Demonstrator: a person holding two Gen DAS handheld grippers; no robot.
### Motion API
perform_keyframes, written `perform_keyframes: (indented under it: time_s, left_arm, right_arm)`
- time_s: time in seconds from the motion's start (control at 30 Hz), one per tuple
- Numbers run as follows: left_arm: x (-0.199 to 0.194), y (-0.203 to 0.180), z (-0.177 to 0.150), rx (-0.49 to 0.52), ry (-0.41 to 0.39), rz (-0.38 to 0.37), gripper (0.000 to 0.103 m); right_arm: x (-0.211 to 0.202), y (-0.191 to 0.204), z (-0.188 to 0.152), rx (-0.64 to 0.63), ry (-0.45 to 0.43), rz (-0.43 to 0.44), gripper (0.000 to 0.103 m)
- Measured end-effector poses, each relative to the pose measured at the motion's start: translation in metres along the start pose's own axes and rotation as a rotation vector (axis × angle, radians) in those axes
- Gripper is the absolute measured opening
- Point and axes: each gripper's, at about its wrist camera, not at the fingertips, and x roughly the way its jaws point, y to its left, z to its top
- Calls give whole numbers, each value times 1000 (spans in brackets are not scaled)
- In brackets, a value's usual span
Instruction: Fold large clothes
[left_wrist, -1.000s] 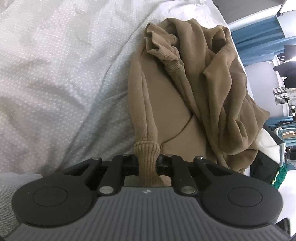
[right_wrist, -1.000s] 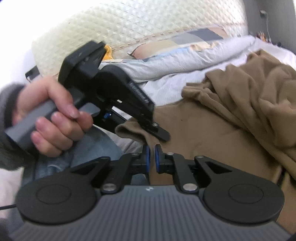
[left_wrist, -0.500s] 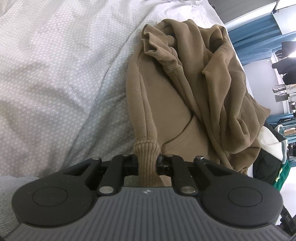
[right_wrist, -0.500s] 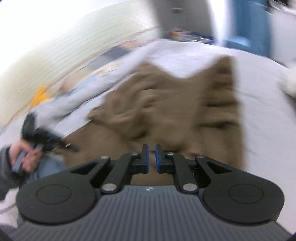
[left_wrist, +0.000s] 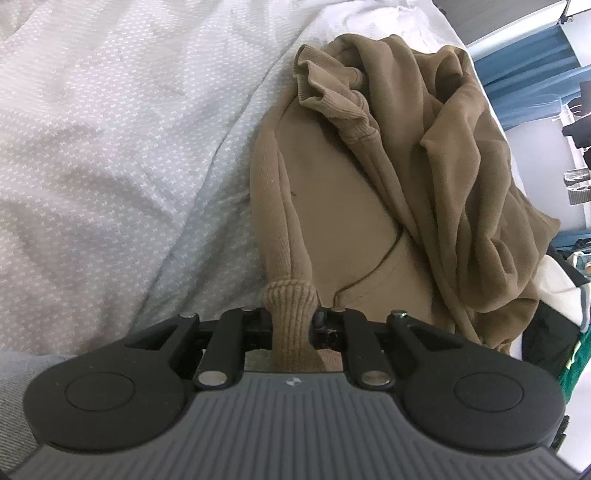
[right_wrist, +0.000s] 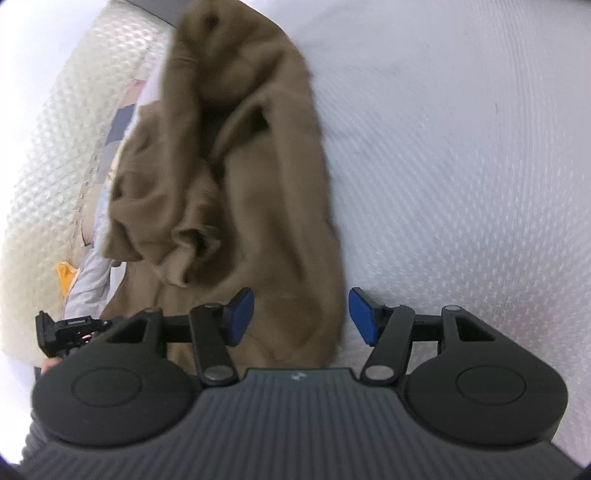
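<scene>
A brown sweatshirt (left_wrist: 399, 155) lies crumpled on a white patterned bedsheet (left_wrist: 110, 129). My left gripper (left_wrist: 293, 325) is shut on the sweatshirt's ribbed hem (left_wrist: 291, 306) at the near corner. In the right wrist view the sweatshirt (right_wrist: 240, 166) stretches away from me, blurred. My right gripper (right_wrist: 301, 314) is open, its blue pads (right_wrist: 242, 312) astride the sweatshirt's near edge, holding nothing. The left gripper (right_wrist: 70, 326) shows small at the left edge of that view.
A quilted cream headboard (right_wrist: 40, 155) and pillows lie beyond the sweatshirt. The bed's far edge, blue curtains (left_wrist: 524, 74) and a pile of dark and green clothes (left_wrist: 554, 332) are at the right in the left wrist view.
My right gripper has swung round to the sweatshirt's other side and opened. My left gripper has kept its hold on the hem and barely moved.
</scene>
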Motion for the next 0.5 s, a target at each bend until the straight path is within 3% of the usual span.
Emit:
perform_keyframes:
  time_s: [0.07, 0.17, 0.33, 0.5]
  left_arm:
    - [2, -1, 0, -5, 1, 9, 15]
    - [5, -3, 1, -11, 0, 24, 15]
    - [12, -9, 1, -18, 8, 57, 16]
    - [21, -13, 3, -7, 21, 90, 20]
  right_arm:
    - [13, -5, -2, 19, 1, 4, 60]
    - [25, -8, 0, 36, 9, 80, 60]
    - [31, 12, 13, -77, 31, 198, 64]
    - [55, 1, 16, -26, 136, 138, 62]
